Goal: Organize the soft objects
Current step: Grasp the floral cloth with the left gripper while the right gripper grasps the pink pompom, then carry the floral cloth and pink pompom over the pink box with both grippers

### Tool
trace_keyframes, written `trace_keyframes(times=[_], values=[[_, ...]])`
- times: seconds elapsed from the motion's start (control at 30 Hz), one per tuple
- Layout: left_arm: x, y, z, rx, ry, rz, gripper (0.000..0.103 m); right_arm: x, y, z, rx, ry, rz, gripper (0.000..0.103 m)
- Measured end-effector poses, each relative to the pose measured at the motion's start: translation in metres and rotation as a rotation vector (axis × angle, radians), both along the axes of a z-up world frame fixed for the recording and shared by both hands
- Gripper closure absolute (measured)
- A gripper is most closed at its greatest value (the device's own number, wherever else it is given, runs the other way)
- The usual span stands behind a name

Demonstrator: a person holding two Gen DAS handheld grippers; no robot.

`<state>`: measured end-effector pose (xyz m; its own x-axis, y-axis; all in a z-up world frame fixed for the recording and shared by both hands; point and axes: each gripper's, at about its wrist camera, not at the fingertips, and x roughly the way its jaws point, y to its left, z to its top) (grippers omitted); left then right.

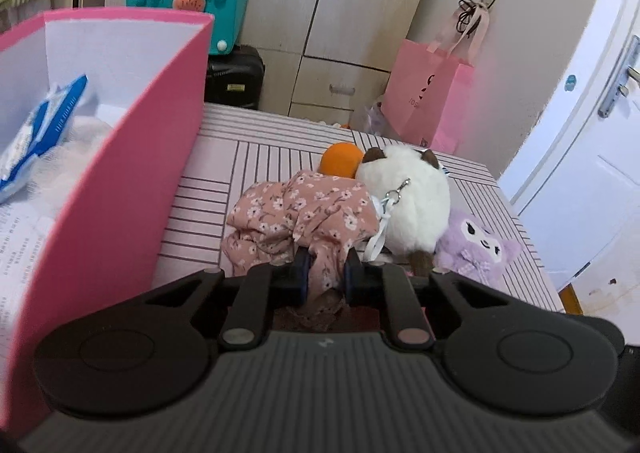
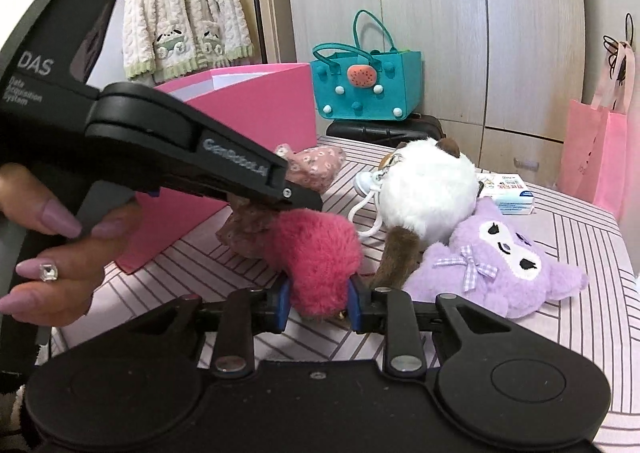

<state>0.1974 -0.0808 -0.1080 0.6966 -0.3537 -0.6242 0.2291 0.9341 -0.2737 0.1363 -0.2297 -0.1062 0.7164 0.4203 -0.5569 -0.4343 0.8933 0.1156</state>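
Note:
A crumpled pink floral cloth [image 1: 304, 213] lies on the striped bed, and my left gripper [image 1: 326, 273] is shut on its near fold. In the right wrist view my right gripper [image 2: 319, 303] is shut on a fluffy red plush [image 2: 316, 249]. The left gripper's body [image 2: 180, 149] crosses that view above the red plush, held by a hand [image 2: 52, 253]. A white round cat plush [image 1: 404, 193] [image 2: 428, 189] and a purple plush [image 1: 476, 245] [image 2: 492, 269] lie just right of the cloth. An orange ball [image 1: 340, 159] sits behind the cloth.
A tall pink box [image 1: 132, 157] [image 2: 256, 109] stands at the left with a blue-white packet [image 1: 36, 133] inside. A teal bag [image 2: 366, 87], a black case [image 1: 234, 77], a pink paper bag [image 1: 430, 93] and wardrobes stand behind the bed. A small carton [image 2: 506, 193] lies beyond the plushes.

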Motion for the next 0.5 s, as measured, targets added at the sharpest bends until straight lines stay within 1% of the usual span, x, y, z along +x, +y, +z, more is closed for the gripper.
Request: trace_keyframes(times=[0.03,0.13,0.23,0.5], values=[[-0.004,0.002,0.002,-0.003,-0.003,-0.007,0.088,-0.002,0.0,0.001,0.0,-0.001,0.0,0.072],[-0.014,0.009,0.007,-0.049,0.004,-0.04,0.088,-0.008,0.001,0.005,0.002,-0.007,0.001,0.072],[-0.025,0.012,0.012,-0.053,0.001,-0.077,0.088,-0.014,0.001,0.009,0.01,-0.005,-0.001,0.072],[-0.049,0.024,0.017,-0.071,0.064,-0.2,0.088,-0.027,-0.015,0.021,0.082,0.083,-0.003,0.071]])
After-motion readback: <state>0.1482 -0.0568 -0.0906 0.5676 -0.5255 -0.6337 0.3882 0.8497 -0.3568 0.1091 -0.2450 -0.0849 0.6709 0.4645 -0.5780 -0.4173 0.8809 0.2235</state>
